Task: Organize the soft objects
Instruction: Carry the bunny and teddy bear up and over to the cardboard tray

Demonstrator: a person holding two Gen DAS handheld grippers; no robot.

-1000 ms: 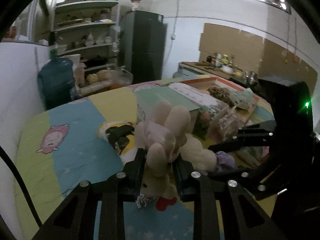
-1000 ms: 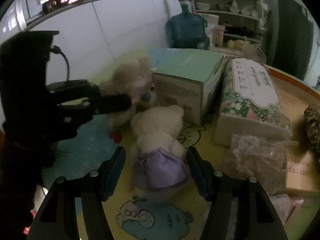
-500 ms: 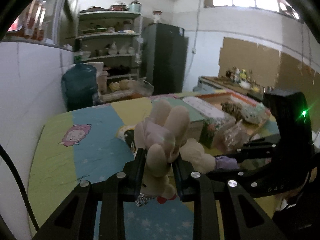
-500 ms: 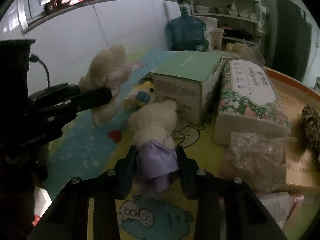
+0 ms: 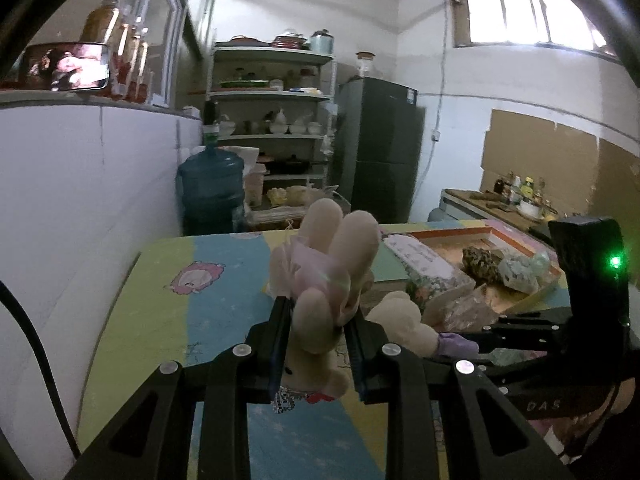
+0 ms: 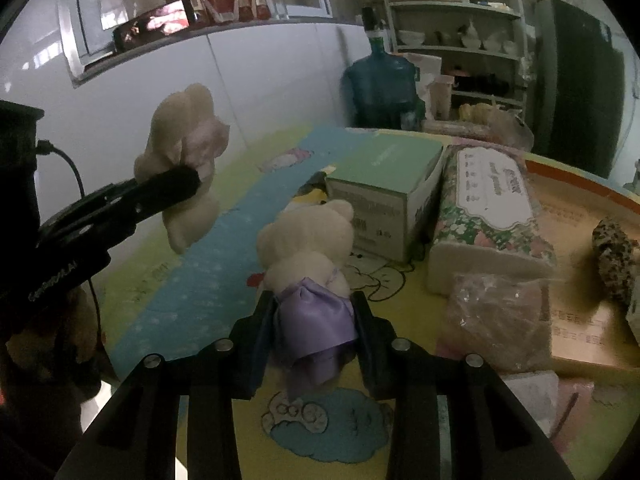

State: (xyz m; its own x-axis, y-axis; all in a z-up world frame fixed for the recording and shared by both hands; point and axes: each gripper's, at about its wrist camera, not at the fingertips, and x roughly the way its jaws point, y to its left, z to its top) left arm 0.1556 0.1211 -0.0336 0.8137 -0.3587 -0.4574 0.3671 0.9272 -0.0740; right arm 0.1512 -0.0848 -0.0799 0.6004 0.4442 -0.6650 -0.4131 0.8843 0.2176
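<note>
A: Two plush toys, one per gripper. Left gripper [image 5: 318, 344] is clamped on the pink-dress plush [image 5: 326, 276], fingers pressed into its body, legs pointing up and away from the cam.

B: Off the table?

A: Yep. In the right wrist view it hangs in the air, well above the cartoon tablecloth [image 6: 192, 280], nothing under it touching.

B: And the right gripper [image 6: 314, 320]?

A: Closed on the purple-dress plush [image 6: 310, 248], pads squeezing the purple skirt from both sides. Head points away from the cam, twd the green box [image 6: 384, 192].

B: Is that one lifted too?

A: Can't tell for sure. It sits low over the cloth, just beside the box; contact underneath is hidden by the skirt.

B: What else is on the table?

A: Right of the box, touching or nearly so, a floral tissue pack [image 6: 492, 216]. In front of that, a crinkly clear bag [image 6: 496, 320]. Far right, a spotted dark lump [image 6: 616, 256], too blurred to ID.

B: Grippers vs. each other?

A: Left one is up and to the left of the right one; they're apart, plushes not touching.
</note>
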